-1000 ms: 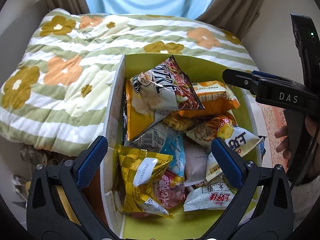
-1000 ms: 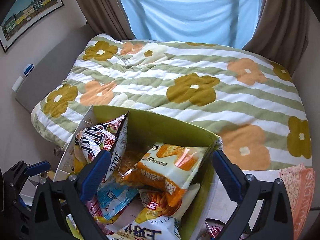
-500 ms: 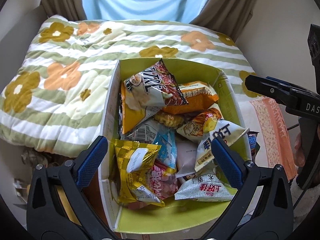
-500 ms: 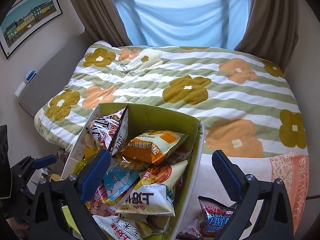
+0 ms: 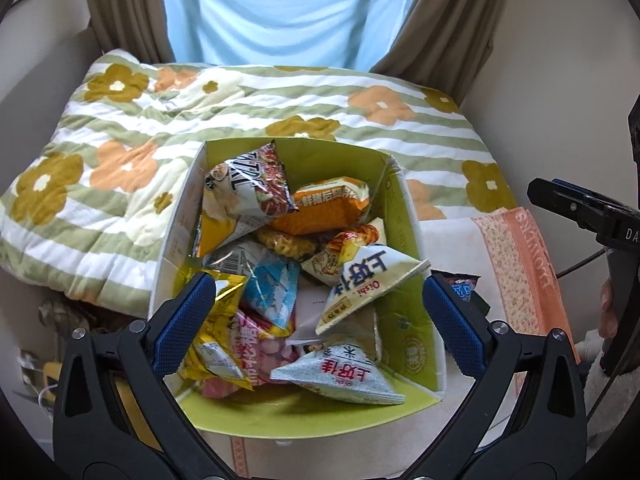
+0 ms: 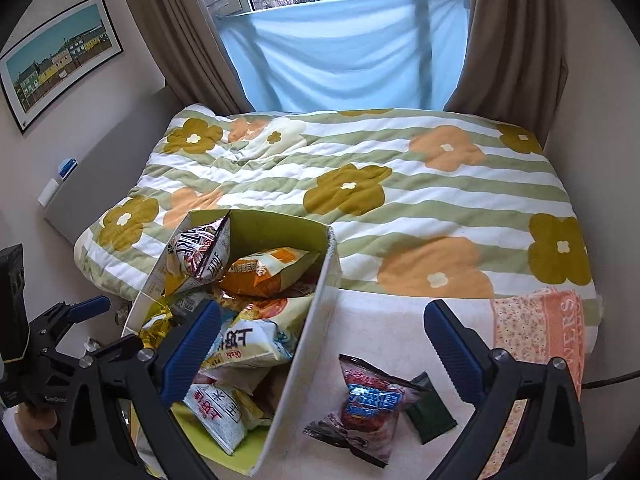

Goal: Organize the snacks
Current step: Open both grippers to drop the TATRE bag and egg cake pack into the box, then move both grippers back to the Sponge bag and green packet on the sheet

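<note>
A bedroom, at the foot of a bed under a flower-patterned striped quilt (image 6: 360, 184). Nearest, the left hand-held gripper (image 5: 320, 312) and right hand-held gripper (image 6: 324, 340) both gape wide, empty. The green-lined cardboard box (image 5: 404, 216) holds heaped snack packets; a dark red foil snack bag (image 6: 368, 404) lies just outside it.

"Oishi" and "上好佳" appear on a cream snack bag (image 5: 362, 280) in the box; "上好佳" on a pale bag (image 5: 340, 376) nearer; "DA" on the right gripper's arm (image 5: 628, 234).
</note>
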`<state>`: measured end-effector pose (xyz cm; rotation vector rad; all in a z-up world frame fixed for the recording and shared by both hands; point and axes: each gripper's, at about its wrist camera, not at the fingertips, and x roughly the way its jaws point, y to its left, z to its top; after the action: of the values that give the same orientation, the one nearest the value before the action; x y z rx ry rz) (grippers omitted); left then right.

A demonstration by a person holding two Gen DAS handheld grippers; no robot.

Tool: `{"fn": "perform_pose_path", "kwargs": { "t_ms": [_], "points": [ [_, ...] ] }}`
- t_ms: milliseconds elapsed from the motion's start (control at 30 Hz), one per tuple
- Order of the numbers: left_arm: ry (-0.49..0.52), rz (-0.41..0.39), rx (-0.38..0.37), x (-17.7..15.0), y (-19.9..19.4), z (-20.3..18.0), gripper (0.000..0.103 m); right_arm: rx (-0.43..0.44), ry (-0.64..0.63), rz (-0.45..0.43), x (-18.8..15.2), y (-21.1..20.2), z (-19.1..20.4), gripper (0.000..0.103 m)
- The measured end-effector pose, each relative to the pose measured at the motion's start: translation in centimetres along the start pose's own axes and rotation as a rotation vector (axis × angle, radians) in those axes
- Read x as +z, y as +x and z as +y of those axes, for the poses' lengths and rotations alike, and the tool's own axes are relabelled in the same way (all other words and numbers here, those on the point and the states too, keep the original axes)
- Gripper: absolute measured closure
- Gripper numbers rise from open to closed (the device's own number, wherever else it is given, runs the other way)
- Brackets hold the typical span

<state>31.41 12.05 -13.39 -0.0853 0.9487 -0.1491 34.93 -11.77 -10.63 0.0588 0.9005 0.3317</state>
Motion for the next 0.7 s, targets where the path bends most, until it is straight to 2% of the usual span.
{"fn": "perform_pose_path", "kwargs": {
  "t_ms": [400,700],
  "points": [
    [-0.023,-0.022,0.059,-3.7,0.3,-13.4,0.001,0.027,-0.091,0.003,-3.7,-3.7,-9.4,0.002],
    [-0.002,0.060,0.086,-6.2,3.8,-20.5,0.001,0.023,-0.147,0.056,-6.6,-2.7,-14.4,0.002]
  ]
}}
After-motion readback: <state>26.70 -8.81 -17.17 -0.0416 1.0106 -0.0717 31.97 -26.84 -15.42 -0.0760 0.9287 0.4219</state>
